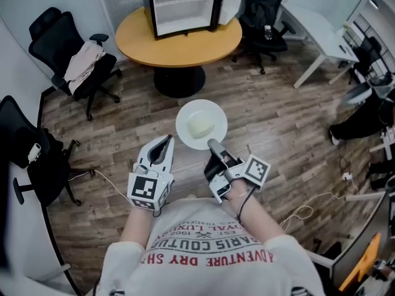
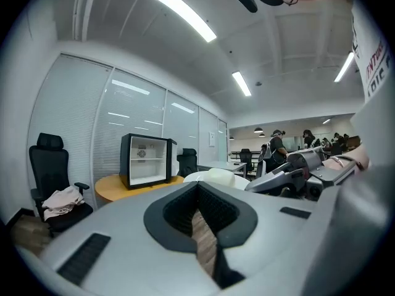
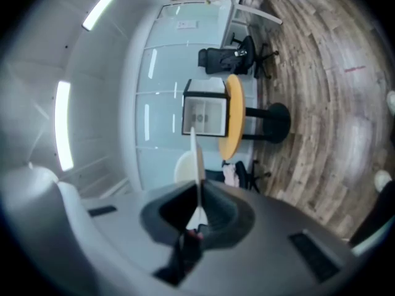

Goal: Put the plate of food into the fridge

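Observation:
A white plate (image 1: 185, 117) carrying a pale block of food (image 1: 200, 127) hangs over the wooden floor in front of me. My right gripper (image 1: 213, 145) is shut on its near rim. The right gripper view shows the plate (image 3: 197, 156) edge-on, running out from between the closed jaws (image 3: 197, 213). To the plate's left my left gripper (image 1: 164, 148) is shut with nothing in it and stays apart from the plate. Ahead, a small black fridge (image 1: 182, 6) stands with its door open on a round wooden table (image 1: 179, 45). In the left gripper view the plate (image 2: 213, 177) sits right of the fridge (image 2: 146, 159).
A black office chair (image 1: 74, 60) with cloth draped on it stands left of the table, and another chair (image 1: 28, 159) is at my near left. More chairs (image 1: 262, 11) and white desks (image 1: 321, 29) are at the right. A cable (image 1: 308, 208) lies on the floor.

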### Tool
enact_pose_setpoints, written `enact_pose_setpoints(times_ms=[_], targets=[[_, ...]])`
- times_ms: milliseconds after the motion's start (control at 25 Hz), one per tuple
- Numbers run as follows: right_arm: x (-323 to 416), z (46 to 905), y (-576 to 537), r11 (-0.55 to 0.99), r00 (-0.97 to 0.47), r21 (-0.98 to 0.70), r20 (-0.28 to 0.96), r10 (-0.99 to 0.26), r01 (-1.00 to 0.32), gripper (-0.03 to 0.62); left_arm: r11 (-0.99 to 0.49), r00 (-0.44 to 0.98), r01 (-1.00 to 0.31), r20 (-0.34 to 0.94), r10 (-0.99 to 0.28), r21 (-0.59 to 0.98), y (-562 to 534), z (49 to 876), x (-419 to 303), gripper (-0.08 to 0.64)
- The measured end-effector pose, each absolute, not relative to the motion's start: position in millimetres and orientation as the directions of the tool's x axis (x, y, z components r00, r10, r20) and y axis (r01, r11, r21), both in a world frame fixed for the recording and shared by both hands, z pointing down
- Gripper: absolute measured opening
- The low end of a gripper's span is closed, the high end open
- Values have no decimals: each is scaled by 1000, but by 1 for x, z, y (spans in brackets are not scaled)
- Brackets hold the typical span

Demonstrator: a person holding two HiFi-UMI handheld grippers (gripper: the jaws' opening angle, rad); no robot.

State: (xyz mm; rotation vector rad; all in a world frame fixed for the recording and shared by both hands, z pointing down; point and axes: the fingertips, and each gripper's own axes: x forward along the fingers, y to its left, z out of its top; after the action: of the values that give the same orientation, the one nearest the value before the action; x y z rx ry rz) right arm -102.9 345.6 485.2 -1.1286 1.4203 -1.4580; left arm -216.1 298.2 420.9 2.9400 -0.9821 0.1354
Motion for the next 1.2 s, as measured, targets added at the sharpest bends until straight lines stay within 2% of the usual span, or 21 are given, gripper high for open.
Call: enact_pose_setpoints(times_ms=[600, 1200], targets=[[-100, 496, 318, -66, -366, -996, 84, -927, -60, 37, -748, 746, -663, 101, -658, 27, 271, 430, -216, 29], [10, 495, 187, -75, -541, -997, 82, -837, -34, 37, -594, 592, -804, 127, -796, 25, 165, 432, -116, 29]])
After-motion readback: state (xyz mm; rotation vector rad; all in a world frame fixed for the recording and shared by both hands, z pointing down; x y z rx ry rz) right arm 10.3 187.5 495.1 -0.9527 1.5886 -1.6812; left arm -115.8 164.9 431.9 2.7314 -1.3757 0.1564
